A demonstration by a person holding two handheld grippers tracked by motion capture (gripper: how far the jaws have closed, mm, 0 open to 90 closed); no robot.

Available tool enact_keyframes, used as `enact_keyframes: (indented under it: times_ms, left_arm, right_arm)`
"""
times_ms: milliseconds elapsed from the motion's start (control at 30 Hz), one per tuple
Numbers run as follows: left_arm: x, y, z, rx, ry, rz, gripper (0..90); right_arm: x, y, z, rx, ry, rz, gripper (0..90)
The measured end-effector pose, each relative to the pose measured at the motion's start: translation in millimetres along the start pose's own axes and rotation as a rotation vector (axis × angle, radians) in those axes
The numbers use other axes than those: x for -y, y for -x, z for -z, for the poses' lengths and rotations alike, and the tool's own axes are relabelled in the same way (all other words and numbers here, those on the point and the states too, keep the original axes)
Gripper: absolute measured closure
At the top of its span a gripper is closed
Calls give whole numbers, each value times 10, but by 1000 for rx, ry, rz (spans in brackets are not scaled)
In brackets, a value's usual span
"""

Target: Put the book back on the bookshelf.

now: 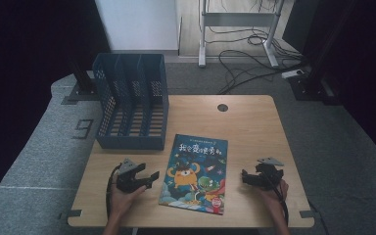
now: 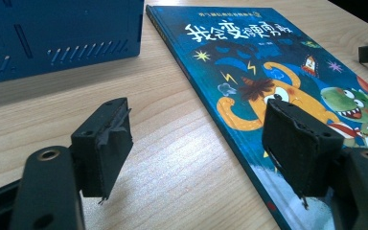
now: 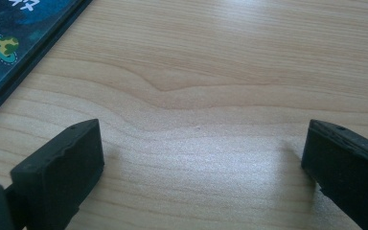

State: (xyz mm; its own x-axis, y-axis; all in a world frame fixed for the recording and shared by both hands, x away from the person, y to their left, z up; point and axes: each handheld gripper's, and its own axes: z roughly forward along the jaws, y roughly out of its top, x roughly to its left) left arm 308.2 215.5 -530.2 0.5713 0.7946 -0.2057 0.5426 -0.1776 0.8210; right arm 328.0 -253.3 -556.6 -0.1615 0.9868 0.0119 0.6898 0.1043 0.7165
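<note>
A blue picture book point(image 1: 196, 172) with an orange monster on its cover lies flat in the middle of the wooden table point(image 1: 254, 122). My left gripper point(image 1: 149, 178) rests left of the book, jaws open and empty. In the left gripper view that gripper point(image 2: 196, 148) straddles the bare wood and the book point(image 2: 278, 72), its right jaw over the cover's near edge. My right gripper point(image 1: 245, 177) sits right of the book, open. The right gripper view shows this gripper point(image 3: 201, 163) over bare wood, with the book point(image 3: 9, 38) at top left.
A dark blue slotted file rack point(image 1: 132, 100) stands at the table's back left; its wall point(image 2: 57, 33) is close in the left gripper view. A round cable hole point(image 1: 222, 107) sits near the far edge. Cables and a desk frame lie on the floor beyond.
</note>
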Motion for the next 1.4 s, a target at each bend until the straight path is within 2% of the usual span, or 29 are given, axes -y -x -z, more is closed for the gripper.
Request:
enact_keyframes:
  times_ms: [300,567,900,1133,1400]
  left_arm:
    - [-7,-12,-20,-2,-28,9,217]
    - [-9,12,-11,-10,-32,-12,183]
    - [-16,25,-14,0,-27,-12,184]
    - [-20,23,-6,-5,-22,-8,184]
    - [-20,35,-16,-7,-29,-15,184]
  right_arm:
    - [20,6,27,9,12,-10,49]
    - [36,19,49,16,25,-14,97]
    - [35,32,60,23,35,-24,138]
    - [3,13,133,4,73,-43,159]
    - [-44,-61,214,-30,111,-30,169]
